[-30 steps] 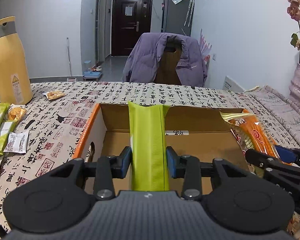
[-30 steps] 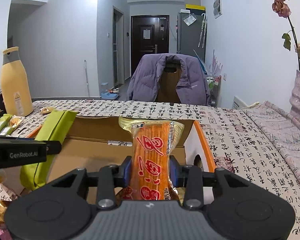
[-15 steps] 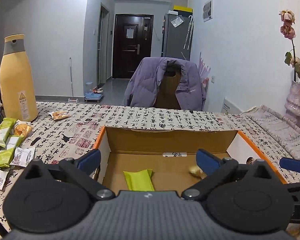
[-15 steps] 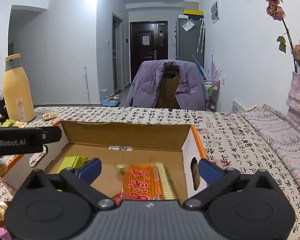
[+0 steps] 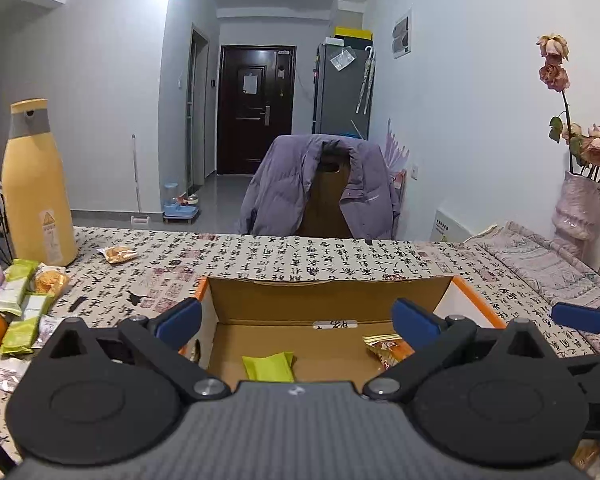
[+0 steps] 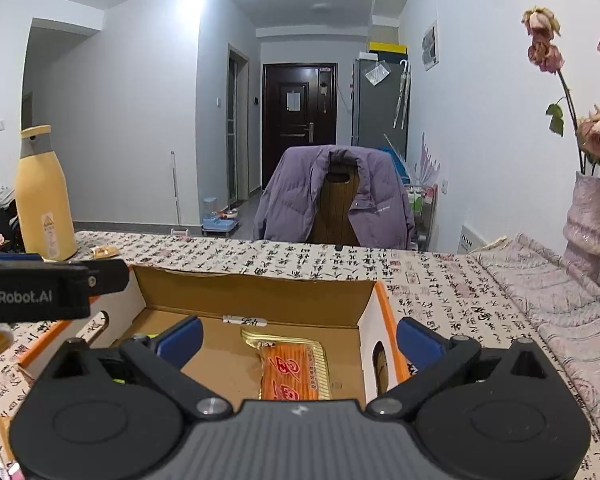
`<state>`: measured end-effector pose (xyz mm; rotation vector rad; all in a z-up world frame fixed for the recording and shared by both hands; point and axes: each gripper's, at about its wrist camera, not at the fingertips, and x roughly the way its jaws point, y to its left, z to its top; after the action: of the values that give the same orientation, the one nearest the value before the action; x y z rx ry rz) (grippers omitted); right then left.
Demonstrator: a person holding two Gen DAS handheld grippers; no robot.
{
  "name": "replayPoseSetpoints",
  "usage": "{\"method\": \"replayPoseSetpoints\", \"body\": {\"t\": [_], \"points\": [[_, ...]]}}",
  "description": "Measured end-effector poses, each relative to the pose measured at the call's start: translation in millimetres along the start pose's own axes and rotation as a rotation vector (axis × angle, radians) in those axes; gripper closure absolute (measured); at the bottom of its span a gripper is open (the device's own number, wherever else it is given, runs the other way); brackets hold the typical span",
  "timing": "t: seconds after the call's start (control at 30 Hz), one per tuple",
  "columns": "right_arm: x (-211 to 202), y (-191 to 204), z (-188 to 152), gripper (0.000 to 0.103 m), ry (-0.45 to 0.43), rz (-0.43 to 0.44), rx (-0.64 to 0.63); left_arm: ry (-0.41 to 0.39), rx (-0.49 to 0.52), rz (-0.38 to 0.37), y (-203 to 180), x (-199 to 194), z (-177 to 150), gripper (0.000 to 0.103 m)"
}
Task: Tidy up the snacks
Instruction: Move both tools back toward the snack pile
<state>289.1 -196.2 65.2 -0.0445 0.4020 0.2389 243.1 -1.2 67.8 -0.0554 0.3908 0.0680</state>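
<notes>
Both grippers, left gripper (image 5: 296, 322) and right gripper (image 6: 298, 336), gaped empty over box (image 5: 328, 294); drop done; next, loose packets (image 5: 18, 312) at left edge.

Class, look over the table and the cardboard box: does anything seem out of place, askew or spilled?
One small snack packet lies alone near the yellow bottle, apart from the packets grouped at the table's left edge. In the cardboard box, the orange snack pack lies flat. Nothing is spilled.

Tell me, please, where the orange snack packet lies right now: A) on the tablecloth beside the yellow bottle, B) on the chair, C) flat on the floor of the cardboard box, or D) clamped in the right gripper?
C: the orange snack packet lies flat inside the cardboard box, below the open right gripper.
</notes>
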Motion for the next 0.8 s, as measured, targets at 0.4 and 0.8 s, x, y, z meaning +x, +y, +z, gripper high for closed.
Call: {"method": "replayPoseSetpoints", "body": {"t": [0.4,0.8], "points": [[-58,-1,-18,0.000,-0.011,-0.004,0.004,-0.014,0.011,-0.003,6,-53,-13,0.000],[-106,-1,-59,0.000,0.009,0.002,0.002,0.020,0.013,-0.013,18,-93,-54,0.000]]}}
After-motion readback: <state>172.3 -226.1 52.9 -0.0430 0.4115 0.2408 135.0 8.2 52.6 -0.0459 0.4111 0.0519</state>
